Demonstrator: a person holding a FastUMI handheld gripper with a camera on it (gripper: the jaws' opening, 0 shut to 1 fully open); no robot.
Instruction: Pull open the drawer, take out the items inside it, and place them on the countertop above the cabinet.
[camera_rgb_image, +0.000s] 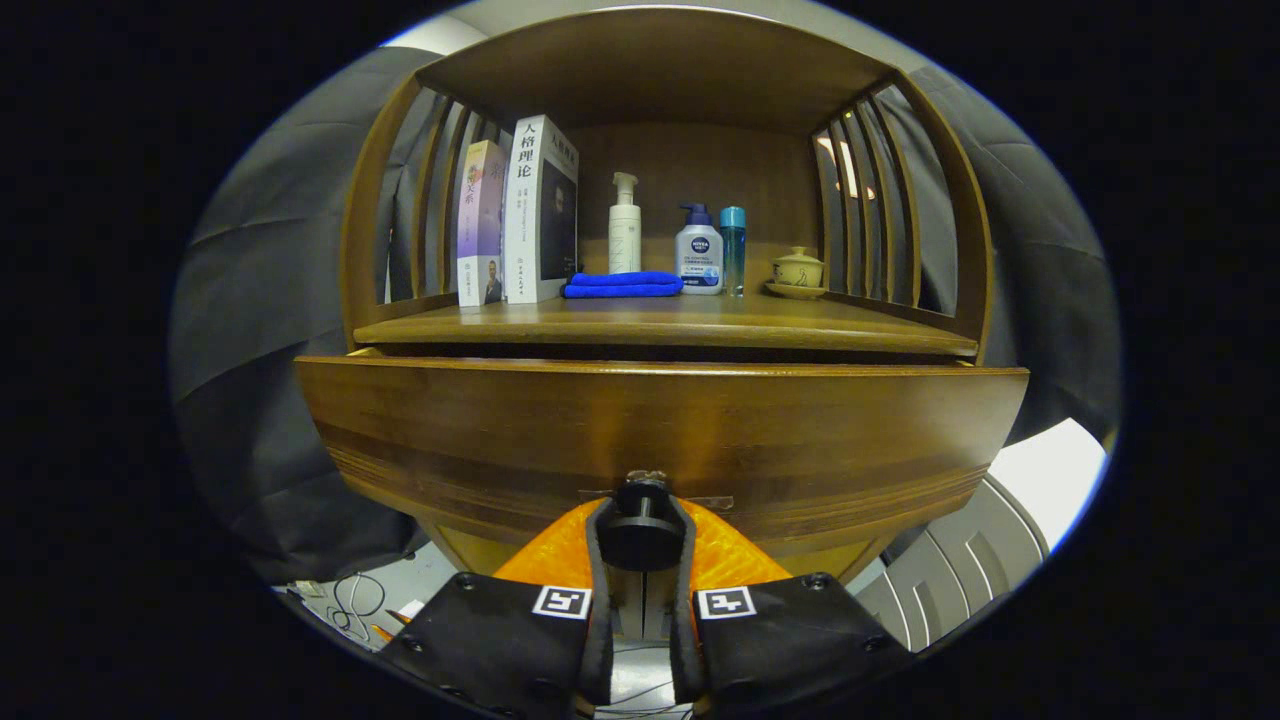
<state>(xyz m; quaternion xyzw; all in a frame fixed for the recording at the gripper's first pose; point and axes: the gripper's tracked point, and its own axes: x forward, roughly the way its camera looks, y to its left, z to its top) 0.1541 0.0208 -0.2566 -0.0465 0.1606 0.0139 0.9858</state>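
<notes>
A wooden drawer (660, 430) stands pulled partly out of the brown cabinet, its wide front panel close ahead of me. A dark gap shows between its top edge and the countertop (660, 322). The drawer's inside is hidden from here. My gripper (641, 525) is shut on the round dark drawer knob (640, 528) at the lower middle of the panel, one finger pressed on each side of it.
On the countertop stand two upright books (520, 215), a folded blue cloth (622, 285), a white pump bottle (625, 225), a blue-and-white pump bottle (699, 252), a slim teal bottle (733, 248) and a small lidded cup (798, 270). Slatted side rails flank the shelf. Cables lie on the floor below left.
</notes>
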